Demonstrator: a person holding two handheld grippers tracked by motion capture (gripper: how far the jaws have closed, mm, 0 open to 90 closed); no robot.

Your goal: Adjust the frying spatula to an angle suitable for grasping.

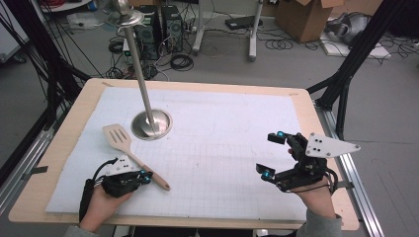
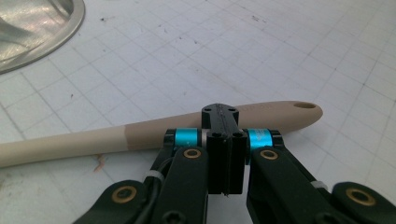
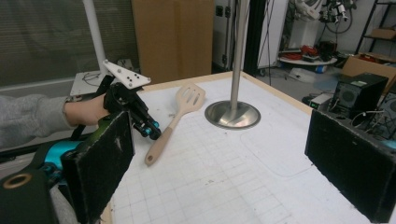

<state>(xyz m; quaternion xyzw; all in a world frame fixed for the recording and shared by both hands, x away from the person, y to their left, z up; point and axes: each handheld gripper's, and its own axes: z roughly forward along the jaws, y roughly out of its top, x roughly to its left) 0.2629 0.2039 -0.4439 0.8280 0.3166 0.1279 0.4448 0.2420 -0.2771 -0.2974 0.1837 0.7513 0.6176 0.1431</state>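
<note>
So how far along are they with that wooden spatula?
Barely started, it seems. The wooden spatula lies flat on the white mat beside the metal stand. The left gripper, jaws shut, sits at its handle without gripping it. The right gripper waits open. Gripping and lifting remain.

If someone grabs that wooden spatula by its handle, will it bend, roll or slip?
The spatula looks like solid wood, so probably stiff and light. Its flat slotted blade should stop rolling. The smooth, rounded handle might slip or pivot in the closed left gripper, since the blade end outweighs it.
</note>
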